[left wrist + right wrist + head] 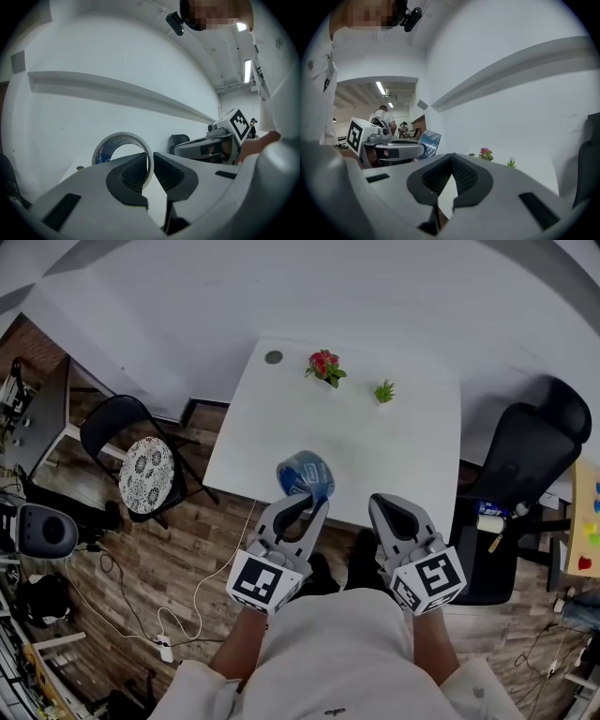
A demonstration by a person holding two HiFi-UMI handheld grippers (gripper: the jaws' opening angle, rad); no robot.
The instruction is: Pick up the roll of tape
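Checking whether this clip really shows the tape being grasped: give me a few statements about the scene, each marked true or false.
1. The left claw is shut on the roll of tape. True.
2. The right claw holds a second roll. False: it is shut with nothing between its jaws.
3. The tape lies flat on the table. False: it stands on edge, its wall pinched by the left claw.
4. A red-flowered plant and a green plant stand at the table's far side. True.
5. In the head view, the black office chair is left of the table. False: it is on the right; a folding chair with a patterned cushion is on the left.
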